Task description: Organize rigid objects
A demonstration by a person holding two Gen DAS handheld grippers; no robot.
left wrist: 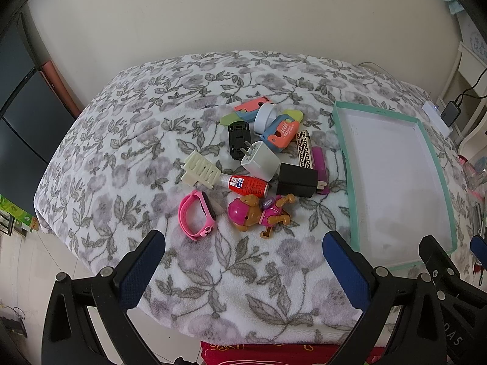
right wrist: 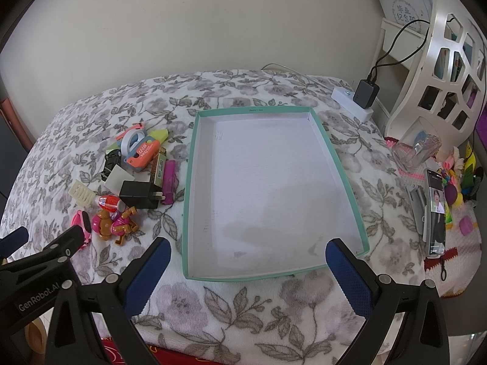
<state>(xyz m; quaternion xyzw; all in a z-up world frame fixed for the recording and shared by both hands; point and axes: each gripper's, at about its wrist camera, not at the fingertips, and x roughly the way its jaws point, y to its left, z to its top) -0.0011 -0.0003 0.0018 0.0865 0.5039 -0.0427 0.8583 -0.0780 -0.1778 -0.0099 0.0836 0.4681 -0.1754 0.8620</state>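
On the floral blanket (left wrist: 127, 127) covering the tabletop, a heap of small rigid things sits left of centre: a cream hair claw (left wrist: 201, 169), a pink watch band (left wrist: 197, 215), a red glue bottle (left wrist: 248, 185), a pink toy pup (left wrist: 261, 215), a white charger (left wrist: 259, 160) touching a black charger (left wrist: 296, 180), an orange-and-blue utility knife (left wrist: 281, 133) and a purple lighter (left wrist: 320, 168) — all crowded together. Just beside them lies the teal-rimmed tray (right wrist: 194, 182) (its white floor bare). The left gripper (left wrist: 243, 269) hovers spread wide, holding nothing, before the heap; the right gripper (right wrist: 248, 273) is likewise spread and empty at the tray's near edge.
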